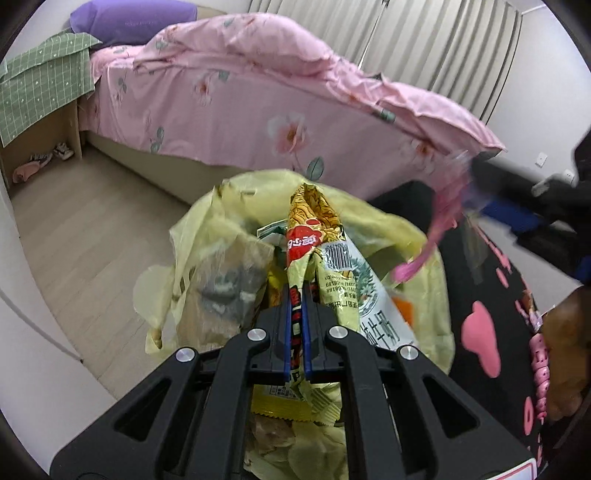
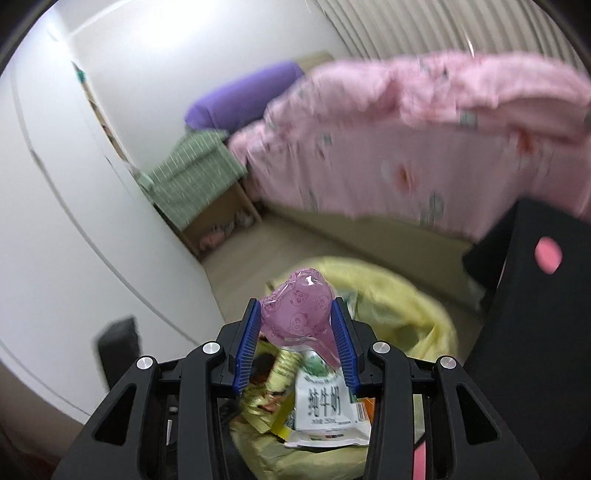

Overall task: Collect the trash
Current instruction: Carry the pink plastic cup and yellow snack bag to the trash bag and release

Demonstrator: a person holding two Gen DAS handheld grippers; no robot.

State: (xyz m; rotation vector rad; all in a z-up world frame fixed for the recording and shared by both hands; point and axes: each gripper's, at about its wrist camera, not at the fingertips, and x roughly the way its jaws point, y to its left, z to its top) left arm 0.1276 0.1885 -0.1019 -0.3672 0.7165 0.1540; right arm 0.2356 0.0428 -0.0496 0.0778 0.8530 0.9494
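Left gripper point(image 1: 298, 295) clamped on snack wrapper point(image 1: 312, 218), right gripper point(image 2: 297, 325) pinching pink pouch point(image 2: 299, 310), both above yellow trash bag point(image 2: 406, 295).

Open floor point(image 1: 92, 236) leftward — bed point(image 1: 229, 122) beyond

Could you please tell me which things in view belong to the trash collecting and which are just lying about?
Part of the job:
- yellow trash bag
- snack wrapper in the left gripper
- pink plastic wrapper in the right gripper
- milk pouch in the bag

Just lying about:
- pink floral quilt
- purple pillow
- green checked cloth
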